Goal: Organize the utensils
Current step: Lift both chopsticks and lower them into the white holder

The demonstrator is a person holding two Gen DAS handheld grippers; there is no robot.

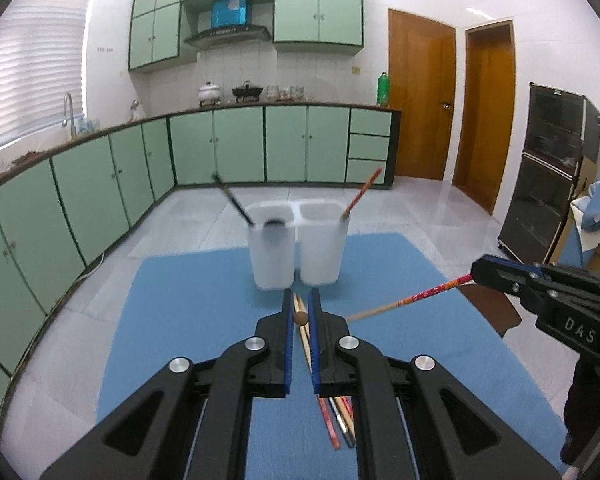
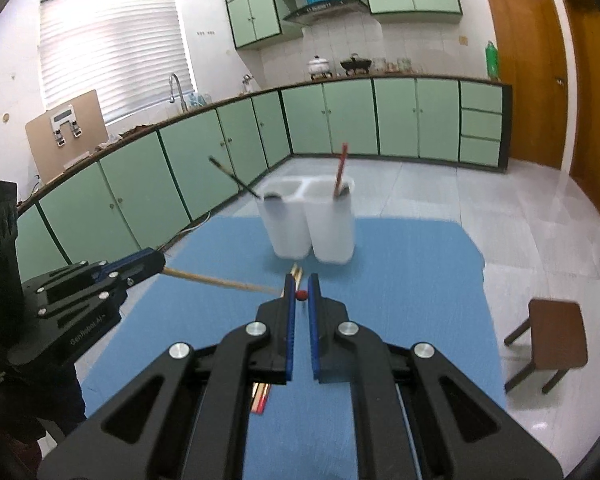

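Left hand-held gripper: jaws closed on a plain wooden chopstick, seen end-on from its own camera. Right wrist view shows that same stick side-on, sticking out of the left unit toward the middle of the mat.

Right hand-held gripper: jaws closed on a red-patterned chopstick, only the red end visible in its own view. Left wrist view gives its full length: red and orange patterned near the jaws, bare wood at the free tip.

Loose chopsticks lie on the blue mat under both units: red, dark and wooden ones. Left view shows more of the pile; right view shows only a few ends and two wooden tips ahead of the jaws.

Further out on the mat, a white two-compartment holder. Black chopstick leans out of the left compartment, red chopstick out of the right one. Holder is blurred in both views.

Right view only: brown stool on the floor right of the table. Left view only: dark cabinet on the right wall.
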